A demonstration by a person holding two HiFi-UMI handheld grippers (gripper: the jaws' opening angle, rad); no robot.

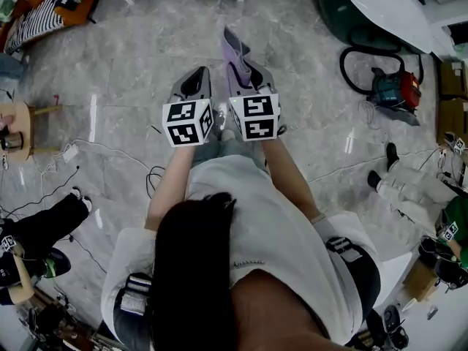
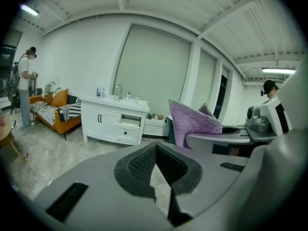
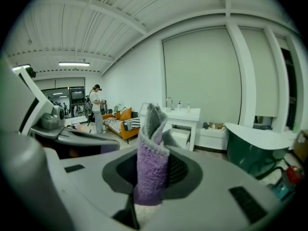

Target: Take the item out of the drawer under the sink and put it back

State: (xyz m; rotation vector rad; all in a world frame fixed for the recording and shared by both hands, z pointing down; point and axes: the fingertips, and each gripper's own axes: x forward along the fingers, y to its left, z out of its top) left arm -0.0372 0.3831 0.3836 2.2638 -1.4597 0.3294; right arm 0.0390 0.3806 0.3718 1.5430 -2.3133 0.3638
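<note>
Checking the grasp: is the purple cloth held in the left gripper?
No, the cloth sits clamped in the right gripper; the left gripper holds nothing.

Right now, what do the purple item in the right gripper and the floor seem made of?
Purple cloth: soft textile, likely microfibre or terry; nubby looped pile, limp folds.
Floor: polished marble or marble-look tile; grey veining, glossy light reflections.

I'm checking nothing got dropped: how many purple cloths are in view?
1. The purple cloth stands clamped in the right gripper, held out in front of the person. More may be hidden inside the sink cabinet.
</note>
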